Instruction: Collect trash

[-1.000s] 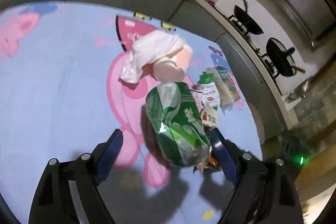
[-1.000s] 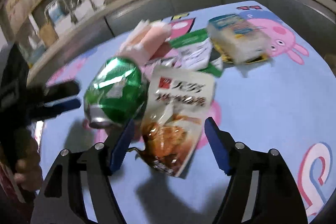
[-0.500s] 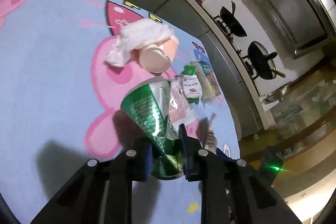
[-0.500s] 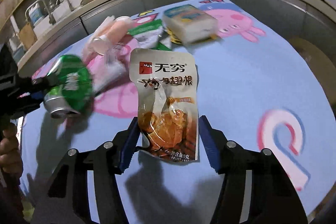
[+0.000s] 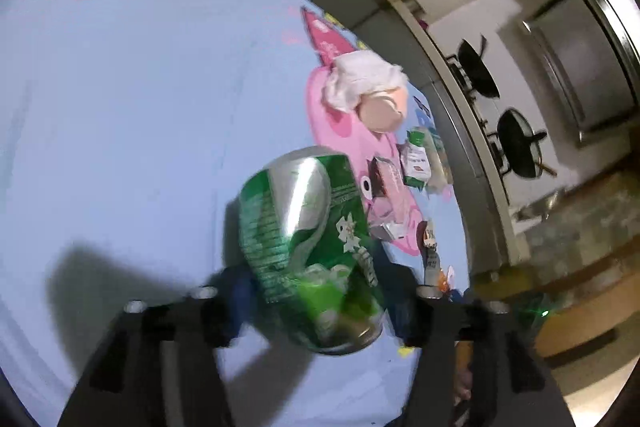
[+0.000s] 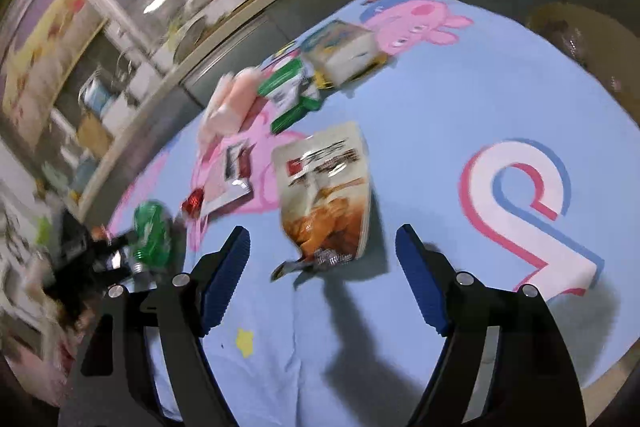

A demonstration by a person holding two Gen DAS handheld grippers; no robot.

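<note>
Your left tool (image 5: 316, 299) grips a crumpled green aluminium drink can (image 5: 308, 243), lifted off the surface (image 5: 120, 147) with its pale blue cartoon-pig cloth. Your right tool (image 6: 322, 259) hangs with its fingers spread wide either side of a shiny snack pouch with orange food print (image 6: 324, 191), which lies flat on the cloth. A white crumpled tissue (image 5: 360, 79) sits farther back, beside the remaining wrappers.
</note>
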